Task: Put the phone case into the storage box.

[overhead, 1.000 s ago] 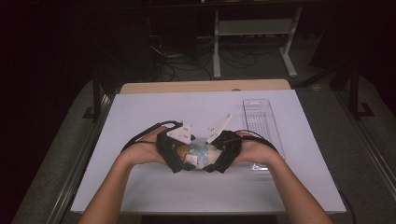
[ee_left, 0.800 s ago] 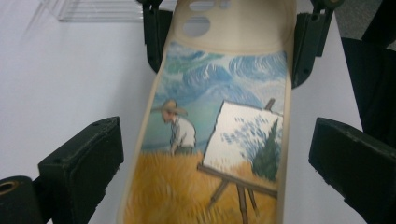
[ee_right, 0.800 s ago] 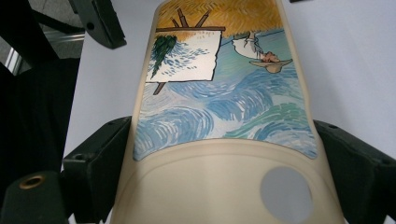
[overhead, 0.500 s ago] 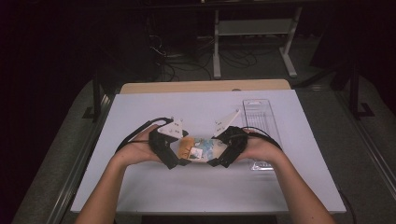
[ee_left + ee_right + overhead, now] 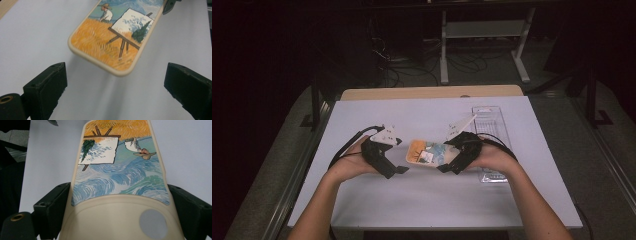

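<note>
Table point(image 5: 377, 210) has a plain white top, with a bare wooden strip point(image 5: 427, 93) at the far edge. A clear plastic tray point(image 5: 490, 120) lies on the right side.

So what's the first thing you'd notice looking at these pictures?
The flat cream-edged case printed with a painting of a straw-hatted painter, an easel and an orange field, at the middle of the white table. The right claw grips it by its blue end, and in the left claw's view it casts a shadow on the table. The left claw waits open at the orange end, and a clear plastic tray lies at the table's right.
</note>
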